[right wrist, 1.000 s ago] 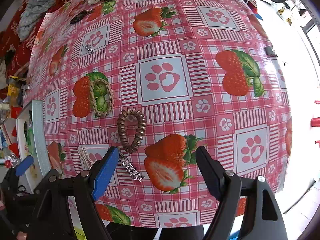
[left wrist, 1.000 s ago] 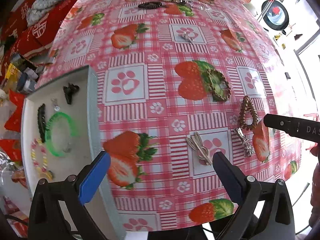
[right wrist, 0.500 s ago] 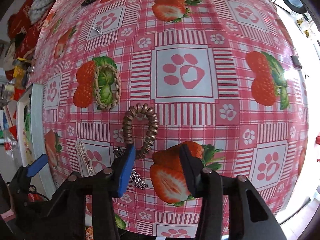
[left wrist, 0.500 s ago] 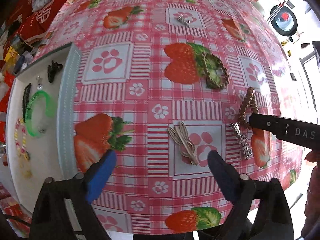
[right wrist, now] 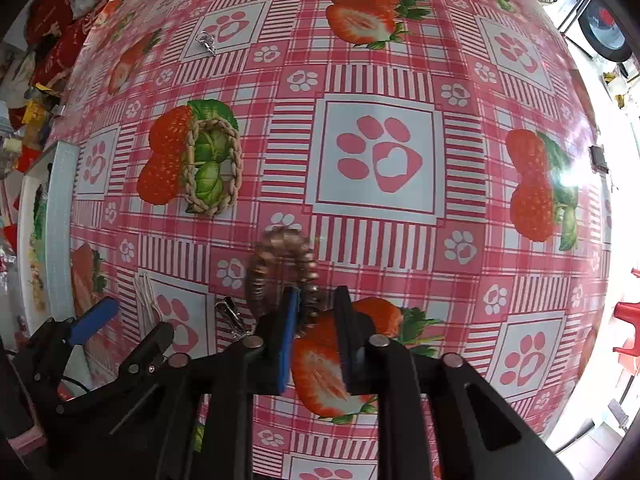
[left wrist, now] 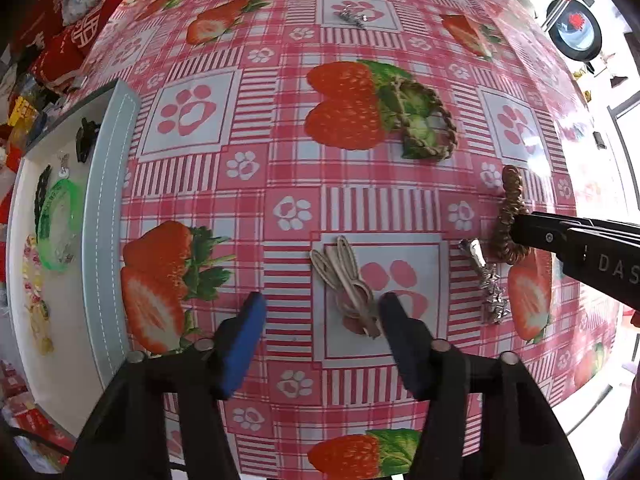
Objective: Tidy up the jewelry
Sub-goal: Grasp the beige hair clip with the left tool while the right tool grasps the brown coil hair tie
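Right wrist view: right hand-held gripper (right wrist: 316, 312) is clamping the brown coil hair tie (right wrist: 280, 264) lying toward twelve o'clock; left hand-held gripper (left wrist: 320, 312), jaws apart, is hovering beside the rabbit clip (left wrist: 344, 280).

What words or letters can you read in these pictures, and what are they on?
"DAS", white letters cut off by the picture edge, on the black right tool seen from the left camera.
A white Chinese character on the red fabric beyond the table: too blurred to read.
Nothing else is readable.
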Motion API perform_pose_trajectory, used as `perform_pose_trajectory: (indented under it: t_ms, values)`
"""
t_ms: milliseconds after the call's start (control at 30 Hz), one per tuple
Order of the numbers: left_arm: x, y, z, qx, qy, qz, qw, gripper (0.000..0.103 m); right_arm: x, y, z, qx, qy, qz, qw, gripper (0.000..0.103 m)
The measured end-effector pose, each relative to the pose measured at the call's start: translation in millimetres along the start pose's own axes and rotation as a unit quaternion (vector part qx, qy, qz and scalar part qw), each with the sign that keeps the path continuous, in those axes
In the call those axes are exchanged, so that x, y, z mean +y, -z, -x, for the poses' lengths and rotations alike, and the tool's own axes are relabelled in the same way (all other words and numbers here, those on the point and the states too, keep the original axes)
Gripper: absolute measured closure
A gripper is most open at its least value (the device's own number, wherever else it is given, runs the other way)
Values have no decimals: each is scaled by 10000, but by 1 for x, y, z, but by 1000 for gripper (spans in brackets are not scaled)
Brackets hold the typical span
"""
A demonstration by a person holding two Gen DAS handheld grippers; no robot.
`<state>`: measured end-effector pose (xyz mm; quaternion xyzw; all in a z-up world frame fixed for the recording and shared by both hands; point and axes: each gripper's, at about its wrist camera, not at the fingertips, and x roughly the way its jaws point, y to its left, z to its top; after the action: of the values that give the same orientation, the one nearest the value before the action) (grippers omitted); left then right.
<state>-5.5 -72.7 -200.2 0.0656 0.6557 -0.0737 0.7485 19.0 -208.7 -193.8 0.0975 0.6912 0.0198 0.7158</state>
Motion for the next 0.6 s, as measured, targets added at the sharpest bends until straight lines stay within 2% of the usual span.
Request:
perform_pose_trajectory:
  t_ms: [67, 233, 333, 433, 600]
  values:
    - [-4, 0, 1, -12, 6, -57, 10000, 49, 1, 2, -1, -4, -16, 14, 10000, 91]
    - [-17, -8, 5, -37, 56, -155, 9999, 78, 0, 5, 0, -49, -43, 37, 10000, 91]
    - [-14, -10, 7, -48, 171, -98, 9998, 78, -7, 9, 4, -89, -100, 31, 9999, 91]
    - [0, -7, 11, -30, 504, 156, 9986, 78, -12, 9, 9, -138, -143, 34, 9998, 91]
    - [7, -6, 21, -140, 640, 266, 9975, 78, -21, 7, 20, -219, -317, -11, 9993, 91]
